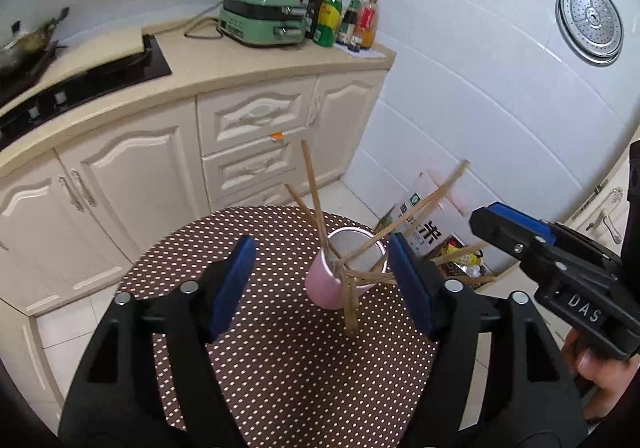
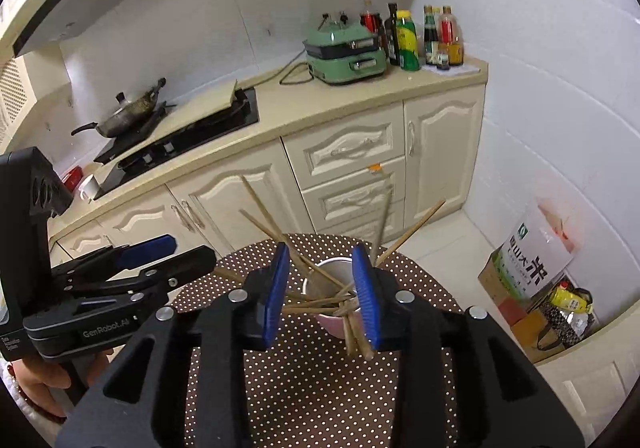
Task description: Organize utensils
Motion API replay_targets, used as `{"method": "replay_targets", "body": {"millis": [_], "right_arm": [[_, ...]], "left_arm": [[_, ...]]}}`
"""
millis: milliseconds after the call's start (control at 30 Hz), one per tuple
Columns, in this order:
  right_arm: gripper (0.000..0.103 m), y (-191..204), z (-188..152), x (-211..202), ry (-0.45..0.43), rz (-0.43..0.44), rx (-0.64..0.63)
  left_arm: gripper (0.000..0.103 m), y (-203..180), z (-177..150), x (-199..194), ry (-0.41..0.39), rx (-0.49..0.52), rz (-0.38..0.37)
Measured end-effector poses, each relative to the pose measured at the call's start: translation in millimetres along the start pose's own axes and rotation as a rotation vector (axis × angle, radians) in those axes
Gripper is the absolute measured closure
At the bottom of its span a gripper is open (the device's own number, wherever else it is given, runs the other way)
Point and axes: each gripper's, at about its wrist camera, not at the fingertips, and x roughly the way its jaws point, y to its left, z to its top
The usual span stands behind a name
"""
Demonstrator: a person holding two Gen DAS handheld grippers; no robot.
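Observation:
A pink cup (image 1: 326,286) with a metal inside stands on a brown polka-dot table (image 1: 280,368). Several wooden chopsticks (image 1: 314,187) stick out of it at many angles, and some lie or hang outside the cup near its front. My left gripper (image 1: 322,284) is open, its blue pads either side of the cup, nearer the camera. My right gripper (image 2: 322,296) is open above the same cup (image 2: 334,324), with chopsticks (image 2: 316,302) crossing between its pads. The right gripper also shows at the right edge of the left wrist view (image 1: 520,236).
Cream kitchen cabinets (image 1: 248,119) and a counter stand behind the table, with a hob (image 2: 180,135), a wok (image 2: 128,111), a green appliance (image 2: 344,55) and several bottles (image 2: 408,35). A rice bag and boxes (image 2: 532,260) sit on the floor at the right.

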Motion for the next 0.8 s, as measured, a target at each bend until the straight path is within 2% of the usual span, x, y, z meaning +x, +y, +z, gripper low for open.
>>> {"method": "replay_targets", "body": {"millis": [200, 600, 800], "right_arm": [[0.067, 25.7, -9.7, -41.9, -0.071, -0.002, -0.018], [0.050, 91.5, -50.1, -144.2, -0.196, 0.025, -0.044], [0.040, 120.5, -68.4, -194.3, -0.238, 0.009, -0.076]], "left_arm": [[0.027, -1.2, -16.0, -56.5, -0.074, 0.030, 0.049], [0.018, -7.7, -71.1, -186.9, -0.198, 0.033, 0.162], [0.016, -20.6, -90.3, -239.5, -0.254, 0.040, 0.208]]}}
